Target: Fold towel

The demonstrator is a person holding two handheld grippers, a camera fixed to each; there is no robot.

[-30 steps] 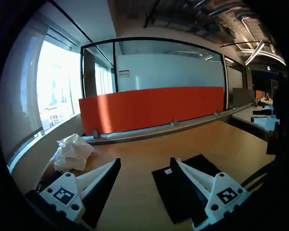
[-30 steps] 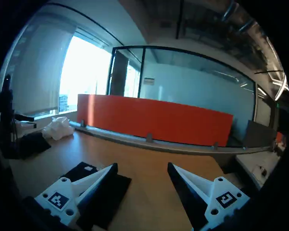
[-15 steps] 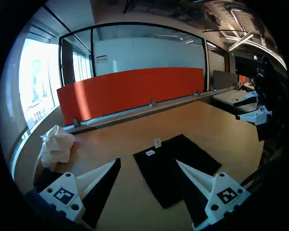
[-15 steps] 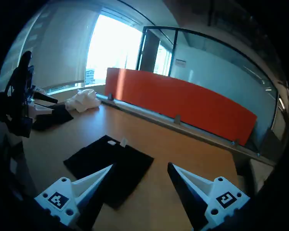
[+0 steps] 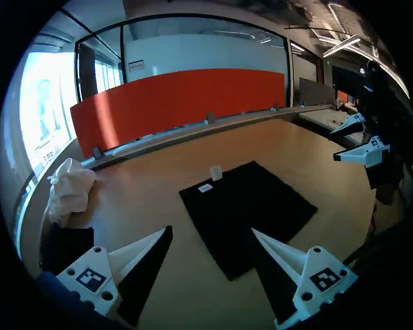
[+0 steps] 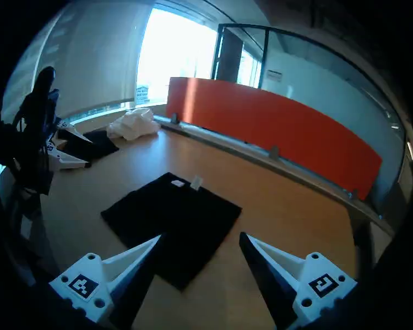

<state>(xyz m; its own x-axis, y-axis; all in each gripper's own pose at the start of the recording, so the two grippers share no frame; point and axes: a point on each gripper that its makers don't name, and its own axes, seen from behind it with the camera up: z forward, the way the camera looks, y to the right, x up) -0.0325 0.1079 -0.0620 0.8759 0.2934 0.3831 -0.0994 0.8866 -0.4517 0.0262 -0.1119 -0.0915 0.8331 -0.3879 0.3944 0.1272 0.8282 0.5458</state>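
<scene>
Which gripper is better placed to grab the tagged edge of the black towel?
Left, probably. The white tag lies straight ahead of the open left gripper; from the right gripper it sits on the far edge of the black towel.

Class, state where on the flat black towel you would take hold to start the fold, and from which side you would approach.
Probably the black towel's corner nearest the left gripper, approached low from the near side. It lies flat on the table, so only edges and corners offer a lip to pinch.
</scene>
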